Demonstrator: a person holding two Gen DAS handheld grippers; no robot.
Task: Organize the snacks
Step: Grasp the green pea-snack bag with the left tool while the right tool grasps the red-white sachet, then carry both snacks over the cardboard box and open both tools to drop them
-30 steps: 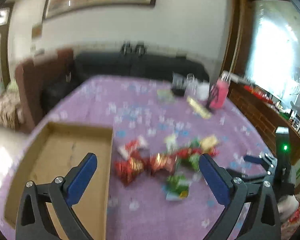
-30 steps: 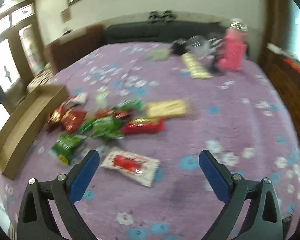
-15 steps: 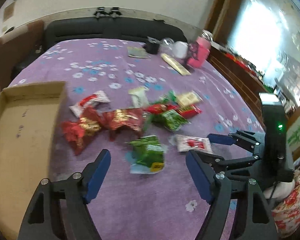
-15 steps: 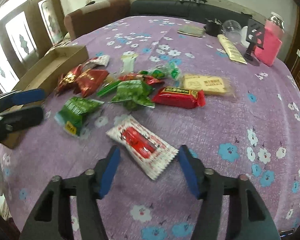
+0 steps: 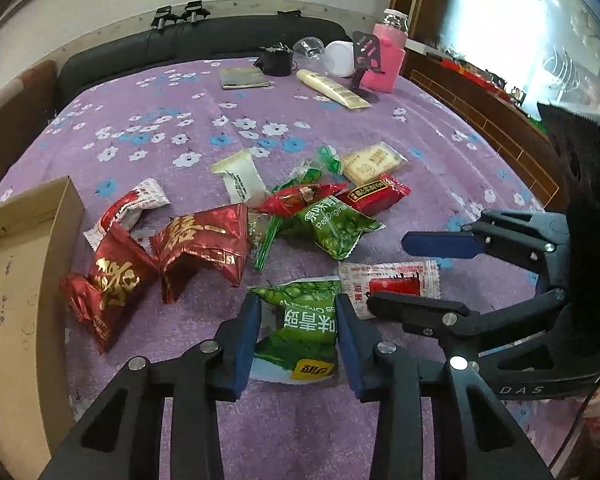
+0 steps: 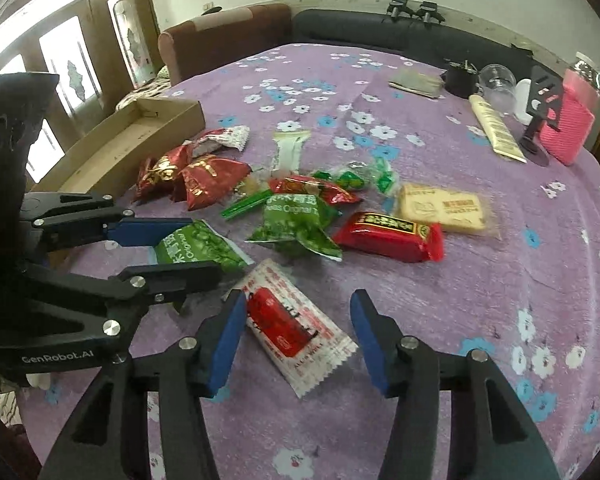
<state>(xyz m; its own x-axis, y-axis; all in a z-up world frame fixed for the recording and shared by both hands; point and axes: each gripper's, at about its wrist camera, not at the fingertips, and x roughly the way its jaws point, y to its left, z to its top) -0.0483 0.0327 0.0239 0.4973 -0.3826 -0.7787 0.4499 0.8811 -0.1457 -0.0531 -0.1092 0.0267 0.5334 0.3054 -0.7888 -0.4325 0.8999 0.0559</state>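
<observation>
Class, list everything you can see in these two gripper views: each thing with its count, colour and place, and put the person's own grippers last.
Green pea packets: 2, green; one between the left gripper's fingers, one in the pile.
White-and-red sachet: 1; between the right gripper's fingers.
Red foil packets: 2, red with gold; beside the box.
Red bar: 1; right of the pile.
Pale biscuit pack: 1, cream; behind the red bar.
White packet: 1; pile's far edge.
Cardboard box: 1, brown; table's left side.
Pink sleeved bottle: 1; far side.
Cream tube: 1; far side.
Tablecloth: 1, purple, flowered.
Left gripper: 1, black, blue pads; open.
Right gripper: 1, same; open.
</observation>
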